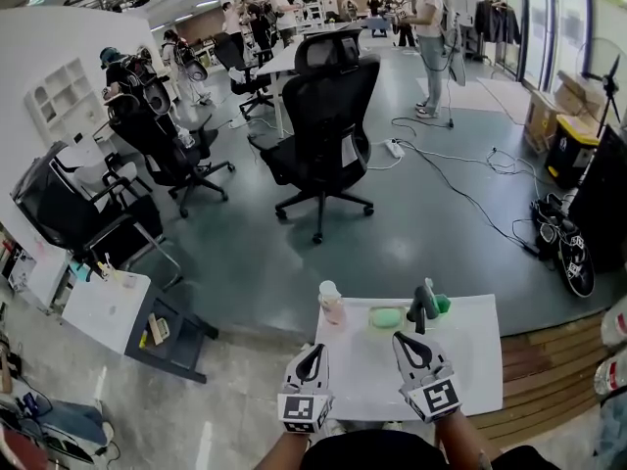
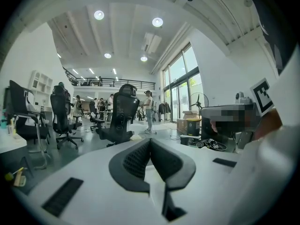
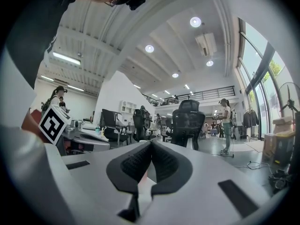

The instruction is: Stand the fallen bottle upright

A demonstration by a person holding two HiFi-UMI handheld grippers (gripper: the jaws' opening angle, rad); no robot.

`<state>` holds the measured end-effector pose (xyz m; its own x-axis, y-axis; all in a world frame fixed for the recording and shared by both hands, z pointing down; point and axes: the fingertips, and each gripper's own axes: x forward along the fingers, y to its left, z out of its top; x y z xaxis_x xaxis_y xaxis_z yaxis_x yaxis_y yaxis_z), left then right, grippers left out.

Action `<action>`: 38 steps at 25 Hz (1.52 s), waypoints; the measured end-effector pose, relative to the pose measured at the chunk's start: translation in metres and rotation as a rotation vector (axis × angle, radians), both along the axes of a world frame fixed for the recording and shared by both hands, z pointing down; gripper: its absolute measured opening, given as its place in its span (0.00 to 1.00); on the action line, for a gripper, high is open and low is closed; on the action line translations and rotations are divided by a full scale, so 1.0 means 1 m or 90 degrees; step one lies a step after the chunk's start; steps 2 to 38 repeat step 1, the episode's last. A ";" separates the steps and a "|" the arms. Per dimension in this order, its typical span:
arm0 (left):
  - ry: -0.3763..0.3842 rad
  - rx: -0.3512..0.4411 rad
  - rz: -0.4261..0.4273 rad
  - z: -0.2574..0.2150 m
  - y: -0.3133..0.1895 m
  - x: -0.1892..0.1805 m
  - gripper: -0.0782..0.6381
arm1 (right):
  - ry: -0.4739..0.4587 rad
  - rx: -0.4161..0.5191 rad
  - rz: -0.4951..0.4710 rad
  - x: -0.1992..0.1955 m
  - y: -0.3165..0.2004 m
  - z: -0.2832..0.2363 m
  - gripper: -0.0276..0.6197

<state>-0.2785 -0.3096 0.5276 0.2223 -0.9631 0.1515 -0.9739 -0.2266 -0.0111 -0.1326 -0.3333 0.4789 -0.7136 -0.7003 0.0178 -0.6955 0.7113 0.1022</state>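
On the white table (image 1: 470, 360) a pale pink bottle (image 1: 331, 303) with a white cap stands upright near the far left corner. To its right a light green piece (image 1: 386, 316) lies flat, and a dark upright object (image 1: 424, 306) with a green part stands beside that. My left gripper (image 1: 313, 350) hovers over the near part of the table, jaws shut and empty. My right gripper (image 1: 401, 340) is beside it, just short of the dark object, also shut with nothing held. In the left gripper view (image 2: 150, 140) and the right gripper view (image 3: 151, 142) the pads meet, and both look level across the room.
A black office chair (image 1: 325, 116) stands on the floor beyond the table, with more chairs (image 1: 162, 140) at left. A small white side table (image 1: 103, 309) is at left. Cables (image 1: 470, 179) cross the floor. Black gear (image 1: 568, 248) and a wooden platform (image 1: 544, 360) lie at right. People stand far back.
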 end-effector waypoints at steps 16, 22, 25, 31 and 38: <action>-0.001 -0.001 -0.001 0.000 -0.002 0.000 0.13 | 0.003 0.000 0.002 0.000 -0.002 0.000 0.06; -0.001 -0.001 -0.001 0.000 -0.002 0.000 0.13 | 0.003 0.000 0.002 0.000 -0.002 0.000 0.06; -0.001 -0.001 -0.001 0.000 -0.002 0.000 0.13 | 0.003 0.000 0.002 0.000 -0.002 0.000 0.06; -0.001 -0.001 -0.001 0.000 -0.002 0.000 0.13 | 0.003 0.000 0.002 0.000 -0.002 0.000 0.06; -0.001 -0.001 -0.001 0.000 -0.002 0.000 0.13 | 0.003 0.000 0.002 0.000 -0.002 0.000 0.06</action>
